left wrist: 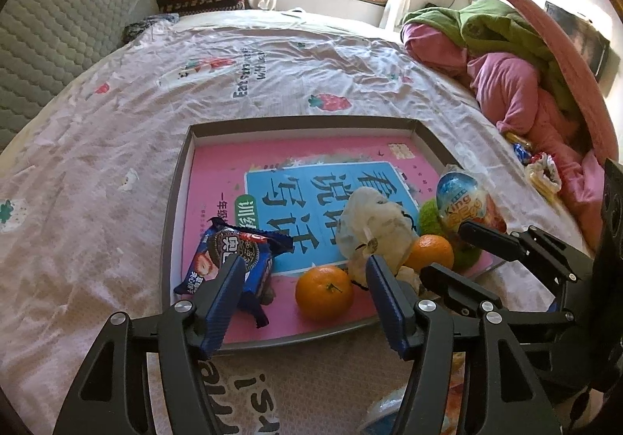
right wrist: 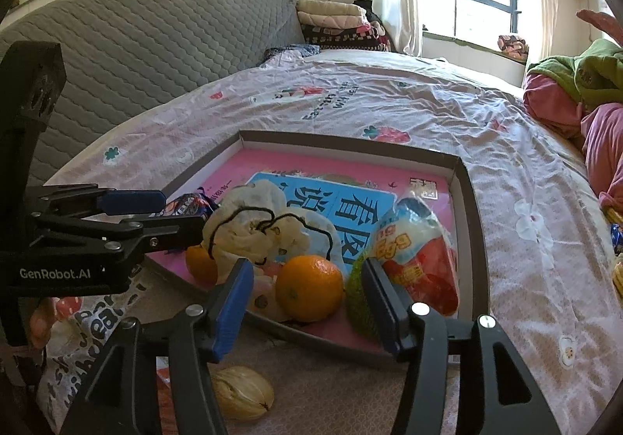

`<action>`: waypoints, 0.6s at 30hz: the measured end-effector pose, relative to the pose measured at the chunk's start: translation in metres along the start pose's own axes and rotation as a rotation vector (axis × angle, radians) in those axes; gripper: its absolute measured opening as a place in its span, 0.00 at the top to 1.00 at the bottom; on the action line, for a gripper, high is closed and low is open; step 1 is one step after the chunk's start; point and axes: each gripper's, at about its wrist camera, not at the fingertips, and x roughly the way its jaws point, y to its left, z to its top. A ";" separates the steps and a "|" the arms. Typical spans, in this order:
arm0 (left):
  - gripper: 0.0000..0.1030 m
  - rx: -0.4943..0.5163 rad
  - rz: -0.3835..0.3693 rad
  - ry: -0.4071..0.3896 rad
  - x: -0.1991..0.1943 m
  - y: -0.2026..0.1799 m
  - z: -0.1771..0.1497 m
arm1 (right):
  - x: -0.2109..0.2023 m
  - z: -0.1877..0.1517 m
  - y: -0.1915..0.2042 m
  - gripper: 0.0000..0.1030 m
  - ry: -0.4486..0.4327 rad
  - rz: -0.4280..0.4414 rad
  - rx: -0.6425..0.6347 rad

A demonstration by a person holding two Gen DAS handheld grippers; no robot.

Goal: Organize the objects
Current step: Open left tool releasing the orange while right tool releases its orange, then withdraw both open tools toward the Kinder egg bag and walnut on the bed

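Both tongs gape empty over a shallow grey cardboard tray [left wrist: 177,201] on a bed. Between the left gripper [left wrist: 303,279] blades lies a round orange mandarin [left wrist: 324,291]; its left pad overlaps a blue cookie packet [left wrist: 233,259]. The right gripper [right wrist: 307,281] frames a second mandarin [right wrist: 309,287], a white drawstring pouch [right wrist: 253,228] just beyond.

tray [left wrist: 177,201]: matt card, ahead of claws | book [left wrist: 311,178]: glossy paper | cookie pack [left wrist: 233,259]: shiny foil, by left claw [left wrist: 303,279] | pouch [right wrist: 264,224]: rough cloth | bedsheet [left wrist: 117,123]: soft wrinkled cotton
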 end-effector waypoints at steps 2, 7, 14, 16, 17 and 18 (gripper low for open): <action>0.36 0.002 -0.002 -0.003 -0.002 -0.001 0.000 | -0.003 0.001 0.000 0.44 -0.008 -0.001 0.000; 0.36 0.009 0.001 -0.015 -0.007 -0.004 0.002 | -0.008 0.004 0.000 0.44 -0.025 -0.007 -0.001; 0.35 0.020 0.010 -0.029 -0.014 -0.006 0.002 | -0.014 0.008 0.000 0.44 -0.041 -0.011 -0.006; 0.35 0.024 0.013 -0.033 -0.016 -0.008 0.002 | -0.016 0.009 0.000 0.44 -0.044 -0.010 -0.006; 0.35 0.026 0.014 -0.037 -0.018 -0.009 0.002 | -0.018 0.009 0.000 0.44 -0.048 -0.011 -0.006; 0.35 0.029 0.016 -0.039 -0.019 -0.009 0.002 | -0.019 0.009 0.000 0.44 -0.051 -0.012 -0.005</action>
